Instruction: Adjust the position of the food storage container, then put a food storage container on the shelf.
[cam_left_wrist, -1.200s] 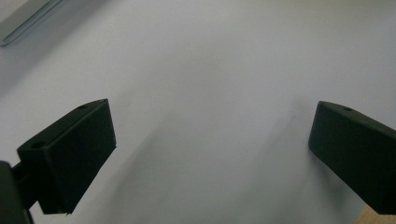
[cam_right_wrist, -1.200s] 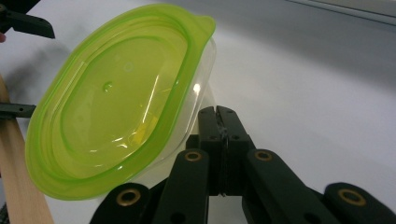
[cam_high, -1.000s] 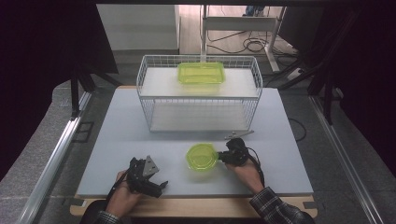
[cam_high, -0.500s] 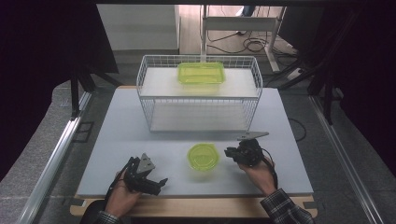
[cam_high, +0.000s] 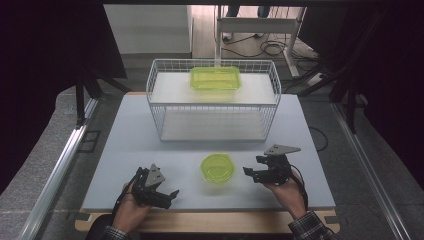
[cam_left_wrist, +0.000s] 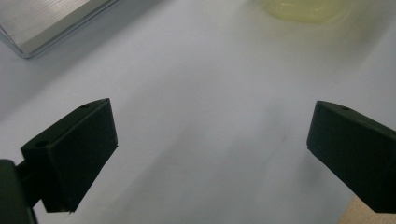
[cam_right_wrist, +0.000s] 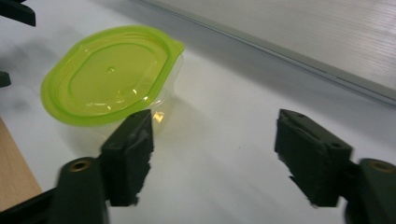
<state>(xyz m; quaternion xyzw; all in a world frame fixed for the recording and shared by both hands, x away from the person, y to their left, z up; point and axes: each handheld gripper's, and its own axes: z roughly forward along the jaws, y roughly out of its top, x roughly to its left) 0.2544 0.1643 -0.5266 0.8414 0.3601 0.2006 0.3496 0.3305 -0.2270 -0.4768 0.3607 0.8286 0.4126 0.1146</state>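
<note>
1. Since the earlier frame, the right gripper (cam_high: 251, 169) has let go of the round green container (cam_high: 217, 167) and drawn right; its fingers have just been opening.
2. High view: container sits on the desk (cam_high: 130, 140) between both grippers, near the wire basket (cam_high: 159, 107).
3. Left gripper view: left gripper (cam_left_wrist: 210, 144), fingers apart, nothing between.
4. Right gripper view: fingers apart, container just beyond.

Soft overhead light keeps the white table (cam_high: 150, 145) evenly bright while the room around it sinks to near black. The yellow-green container (cam_right_wrist: 109, 77) shows small glints on its lid and a faint shadow; in the left gripper view it's washed out and blurred, jaws slightly soft.
</note>
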